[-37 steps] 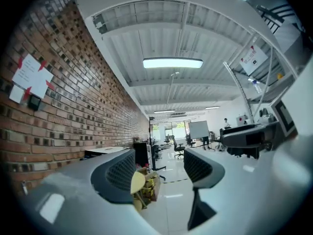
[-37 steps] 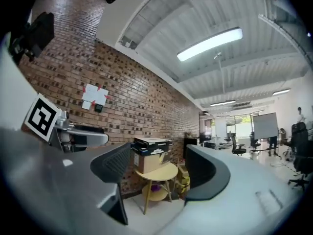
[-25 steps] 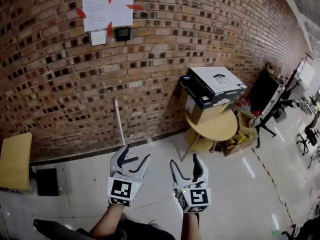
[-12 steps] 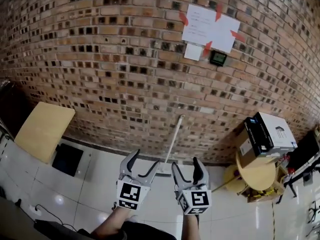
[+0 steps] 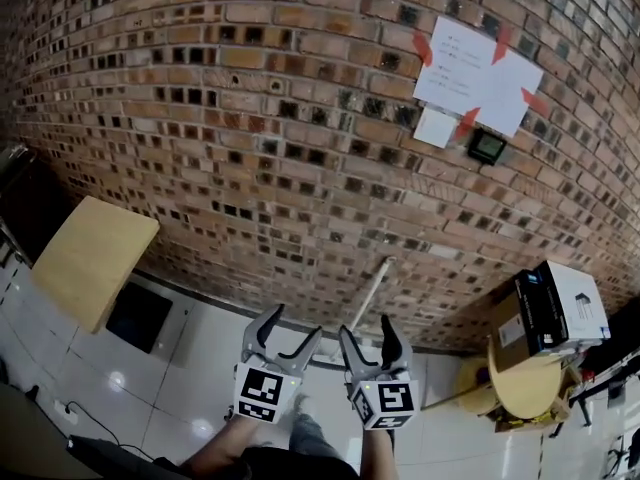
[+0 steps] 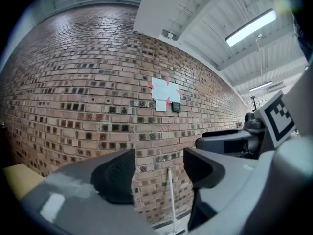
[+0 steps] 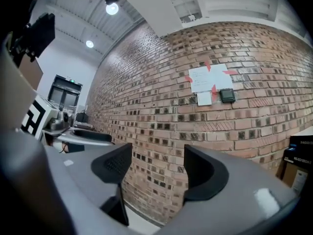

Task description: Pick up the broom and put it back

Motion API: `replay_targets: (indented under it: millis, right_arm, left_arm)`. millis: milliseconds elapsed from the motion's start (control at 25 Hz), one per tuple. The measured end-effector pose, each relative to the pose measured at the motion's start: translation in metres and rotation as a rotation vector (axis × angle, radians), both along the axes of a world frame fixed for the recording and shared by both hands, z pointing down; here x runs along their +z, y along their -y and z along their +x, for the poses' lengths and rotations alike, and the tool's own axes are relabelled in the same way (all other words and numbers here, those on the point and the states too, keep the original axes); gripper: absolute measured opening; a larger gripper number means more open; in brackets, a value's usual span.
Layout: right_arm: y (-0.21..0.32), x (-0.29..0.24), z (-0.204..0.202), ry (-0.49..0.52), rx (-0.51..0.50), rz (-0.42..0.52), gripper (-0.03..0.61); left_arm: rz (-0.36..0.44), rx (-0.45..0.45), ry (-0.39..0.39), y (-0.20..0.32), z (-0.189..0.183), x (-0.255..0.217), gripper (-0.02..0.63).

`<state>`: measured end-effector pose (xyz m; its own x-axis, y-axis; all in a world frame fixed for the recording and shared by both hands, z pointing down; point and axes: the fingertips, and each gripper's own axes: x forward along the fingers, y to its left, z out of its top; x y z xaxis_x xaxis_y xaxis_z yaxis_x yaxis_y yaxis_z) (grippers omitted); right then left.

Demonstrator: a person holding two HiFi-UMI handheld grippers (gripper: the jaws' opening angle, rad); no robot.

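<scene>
The broom's white handle (image 5: 372,293) leans against the brick wall (image 5: 250,118), with its lower end hidden behind my grippers. In the left gripper view the broom handle (image 6: 171,195) shows far off through the gap between the jaws. My left gripper (image 5: 295,326) and right gripper (image 5: 364,330) are held side by side just below it, short of the wall. Both are open with nothing between the fingers. The left gripper (image 6: 159,173) and the right gripper (image 7: 156,173) point level at the brickwork.
A yellow tabletop (image 5: 90,258) stands at the left with a black item (image 5: 140,318) on the floor beside it. A boxed printer (image 5: 555,313) sits on a round wooden table (image 5: 525,383) at the right. Taped papers (image 5: 475,68) and a small black device (image 5: 488,146) hang on the wall.
The view has swung left along the wall: the round table and box slid to the right edge, the yellow table came in, and the broom now stands right above both open grippers.
</scene>
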<state>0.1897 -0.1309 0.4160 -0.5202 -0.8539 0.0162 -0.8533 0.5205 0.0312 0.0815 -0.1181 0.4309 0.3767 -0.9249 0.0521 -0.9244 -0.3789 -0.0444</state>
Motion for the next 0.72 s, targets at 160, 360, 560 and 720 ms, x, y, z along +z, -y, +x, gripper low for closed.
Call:
replay_targets:
  millis: [160, 360, 560, 720]
  right_arm:
    - [0.065, -0.011, 0.002, 0.028, -0.035, 0.044, 0.336]
    - [0.128, -0.028, -0.005, 0.039, -0.108, 0.082, 0.334]
    - [0.168, -0.008, -0.01, 0.004, -0.146, 0.049, 0.334]
    - [0.184, -0.013, -0.036, -0.09, -0.182, 0.139, 0.334]
  left_arm:
    - [0.026, -0.04, 0.024, 0.056, -0.001, -0.005, 0.304]
    - [0.056, -0.119, 0.032, 0.117, -0.011, -0.022, 0.293]
    - [0.03, -0.147, 0.048, 0.155, -0.018, -0.013, 0.293]
    - [0.039, -0.121, 0.047, 0.18, -0.032, -0.011, 0.266]
